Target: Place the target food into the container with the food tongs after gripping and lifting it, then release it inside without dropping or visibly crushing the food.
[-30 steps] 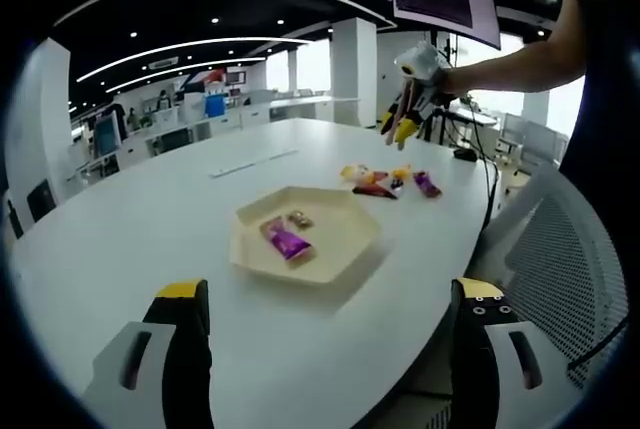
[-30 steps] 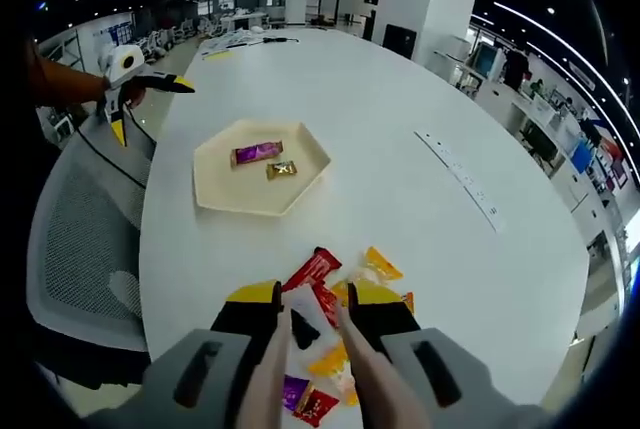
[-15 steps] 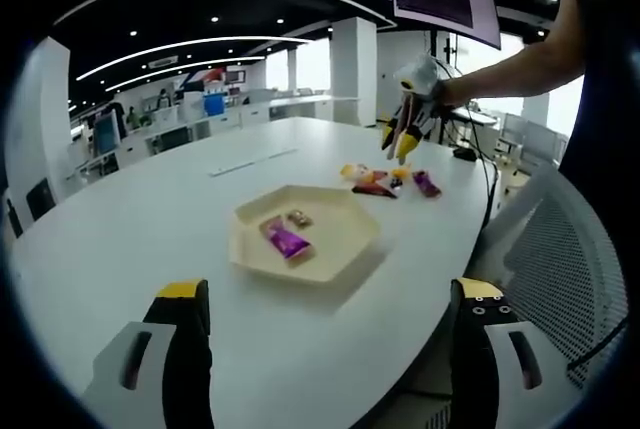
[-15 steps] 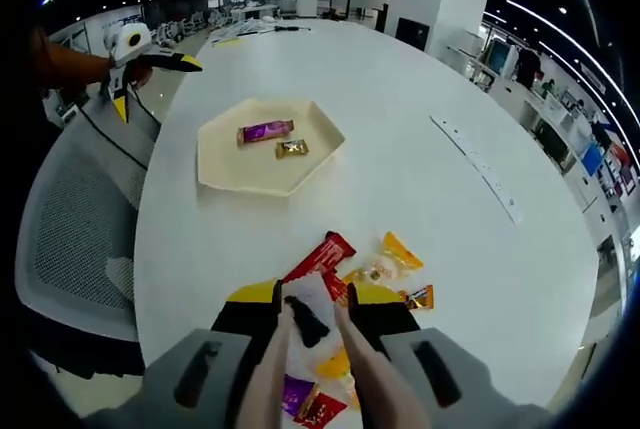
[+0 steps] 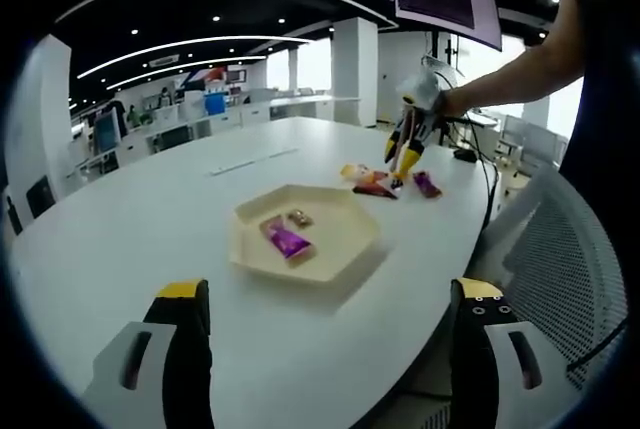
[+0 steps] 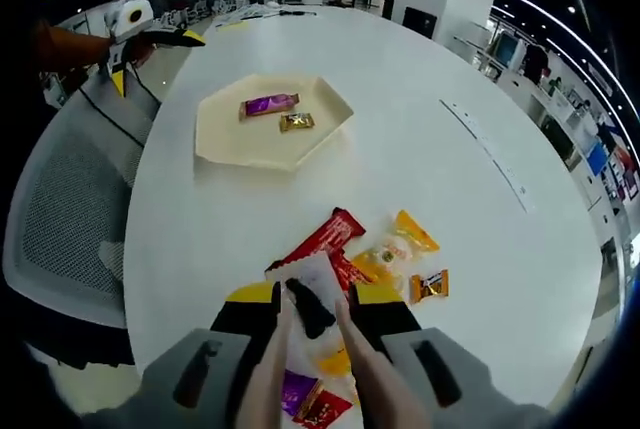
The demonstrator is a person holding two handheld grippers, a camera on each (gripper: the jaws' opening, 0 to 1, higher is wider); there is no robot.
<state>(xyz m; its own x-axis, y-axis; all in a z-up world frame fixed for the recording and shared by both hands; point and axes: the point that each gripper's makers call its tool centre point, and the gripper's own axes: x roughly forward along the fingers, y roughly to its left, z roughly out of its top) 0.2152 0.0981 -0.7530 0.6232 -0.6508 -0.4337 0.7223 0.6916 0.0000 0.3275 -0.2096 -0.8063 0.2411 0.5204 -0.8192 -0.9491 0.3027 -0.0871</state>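
Our right gripper (image 6: 311, 301) has dropped toward the snack pile, its tongs (image 6: 310, 349) now clamped on a white packet (image 6: 305, 279) (tray (image 6: 222, 134) well apart); left gripper (image 5: 325, 324) idles, jaws apart.

White packet (image 6: 312, 287) pinched in food tongs (image 6: 300, 349); hexagonal cream tray (image 6: 273, 121) holds two wrapped snacks.
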